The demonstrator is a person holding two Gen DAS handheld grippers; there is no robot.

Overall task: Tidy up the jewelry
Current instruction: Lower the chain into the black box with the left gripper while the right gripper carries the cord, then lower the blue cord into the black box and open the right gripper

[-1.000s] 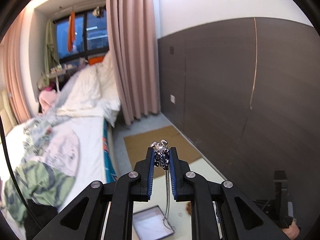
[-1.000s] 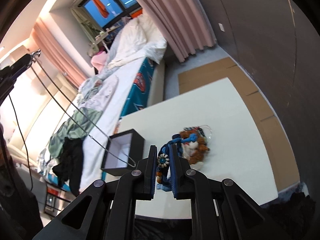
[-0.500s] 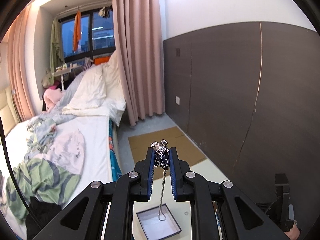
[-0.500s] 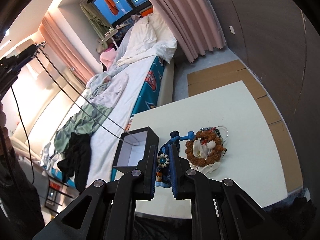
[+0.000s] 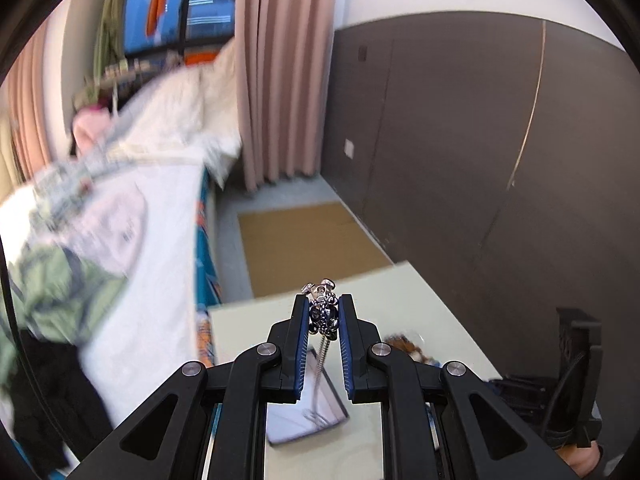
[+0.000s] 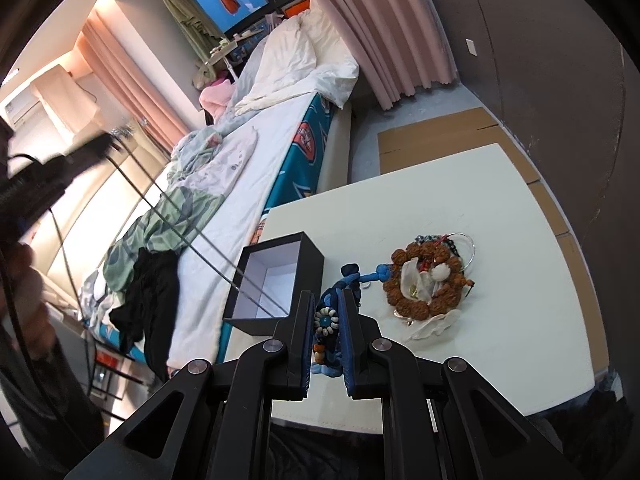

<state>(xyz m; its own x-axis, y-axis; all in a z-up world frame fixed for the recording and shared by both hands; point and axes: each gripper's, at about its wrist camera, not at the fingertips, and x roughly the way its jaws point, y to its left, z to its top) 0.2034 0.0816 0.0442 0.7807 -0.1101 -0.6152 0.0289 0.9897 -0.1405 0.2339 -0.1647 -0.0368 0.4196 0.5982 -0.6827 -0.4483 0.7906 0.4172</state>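
Silver chain hangs over the open box near the table's left edge.
The left gripper (image 5: 324,314) grips the silver chain (image 5: 322,354); its loop dangles into the black box (image 6: 276,280). The right gripper (image 6: 326,320) pinches a blue beaded piece (image 6: 326,320). Brown bead bracelets (image 6: 428,280) lie on the white table (image 6: 500,320), with bare surface around them.

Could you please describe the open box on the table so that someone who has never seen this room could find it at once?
Find the white table beside the bed. At the table's corner nearest the bed stands the box, left of the brown bead bracelet. It is the only square, black-walled, white-lined container there, lidless, with a silver chain dangling into it.
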